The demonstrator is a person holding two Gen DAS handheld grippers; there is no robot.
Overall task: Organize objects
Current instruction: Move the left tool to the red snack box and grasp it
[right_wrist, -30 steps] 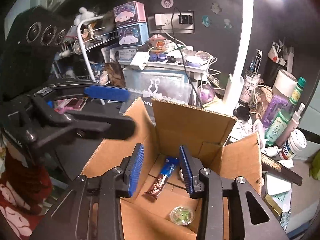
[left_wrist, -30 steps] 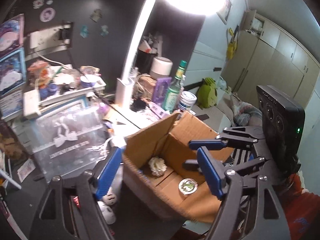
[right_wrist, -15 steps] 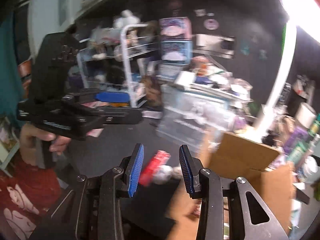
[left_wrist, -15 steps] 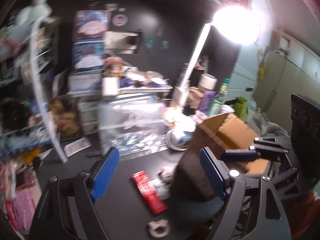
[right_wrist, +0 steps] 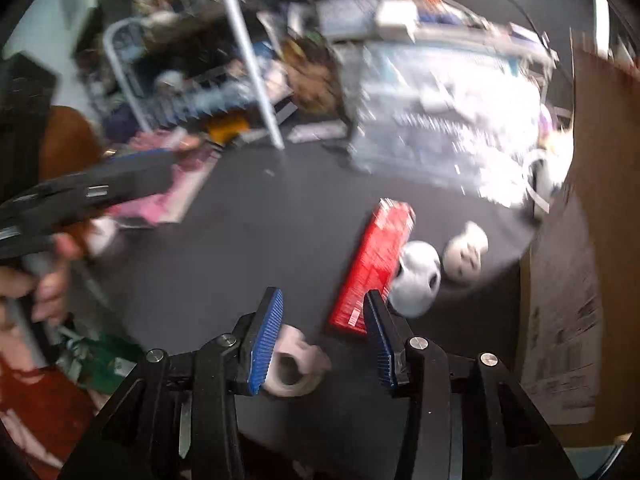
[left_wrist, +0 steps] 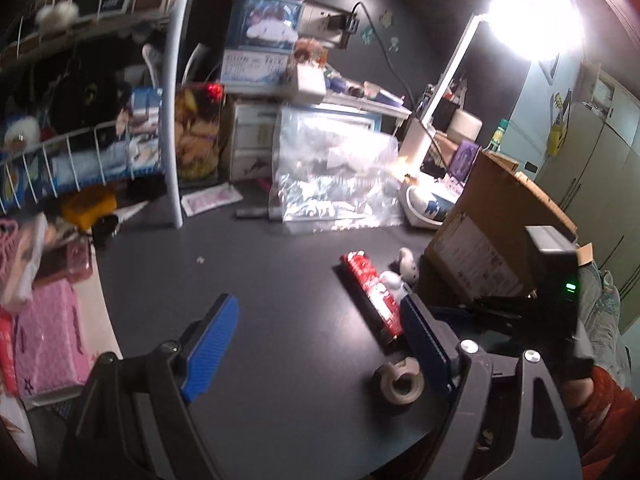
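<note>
A red packet lies on the dark desk, with a small white figure beside it and a roll of tape nearer me. The cardboard box stands to the right. My left gripper is open and empty above the desk, left of the tape. My right gripper is open and empty just above the tape roll; the red packet and two white figures lie beyond it, the box at right.
A clear plastic bag and stacked storage boxes stand at the back. A white wire rack full of items is on the left. Pink packets lie at the desk's left edge. A lamp glares top right.
Both grippers have swung left, away from over the open box, and lowered toward the desk. The red packet, figures and tape roll have come into view. Both stay open and empty.
</note>
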